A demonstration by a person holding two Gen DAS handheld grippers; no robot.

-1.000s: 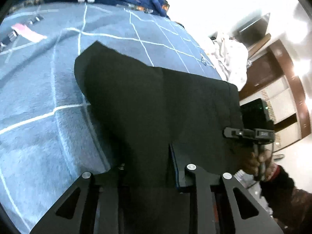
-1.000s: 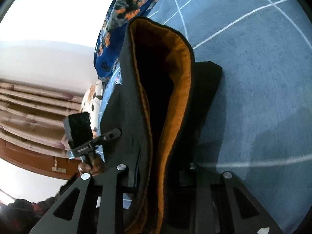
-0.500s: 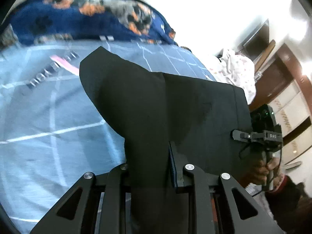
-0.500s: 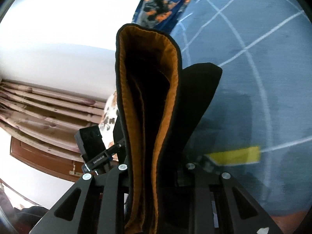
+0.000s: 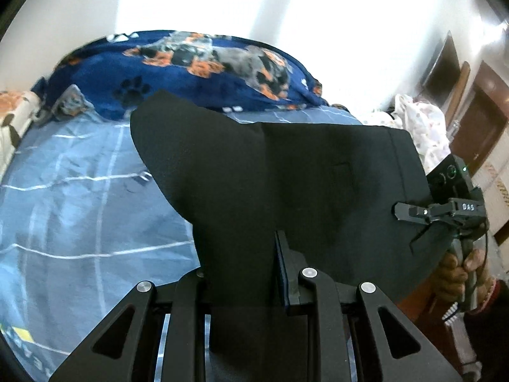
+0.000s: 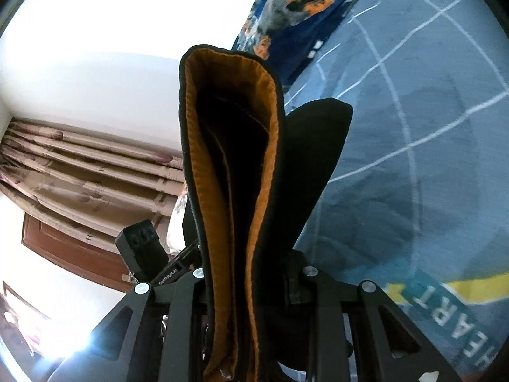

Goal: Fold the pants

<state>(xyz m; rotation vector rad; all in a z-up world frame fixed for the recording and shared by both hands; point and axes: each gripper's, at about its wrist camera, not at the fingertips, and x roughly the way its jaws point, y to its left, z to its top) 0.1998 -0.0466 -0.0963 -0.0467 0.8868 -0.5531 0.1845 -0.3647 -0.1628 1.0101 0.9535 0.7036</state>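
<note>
Black pants (image 5: 286, 184) hang lifted above the bed, held between both grippers. My left gripper (image 5: 245, 286) is shut on one part of the pants' edge. The right gripper (image 5: 404, 213) shows at the far right of the left wrist view, clamped on the waistband. In the right wrist view, my right gripper (image 6: 251, 273) is shut on the waistband (image 6: 229, 165), whose orange lining gapes open toward the camera. The left gripper's camera block (image 6: 140, 248) shows behind the cloth at lower left.
A blue checked bedsheet (image 5: 79, 191) covers the bed below. A dark blue paw-print blanket (image 5: 206, 70) lies heaped at the far side. A white floral cloth (image 5: 420, 127) lies near a brown door (image 5: 477, 121). Curtains (image 6: 79, 165) hang at left.
Both grippers have risen and tilted up with the pants. The blanket and wall now fill the upper view, and the pants hang higher off the sheet.
</note>
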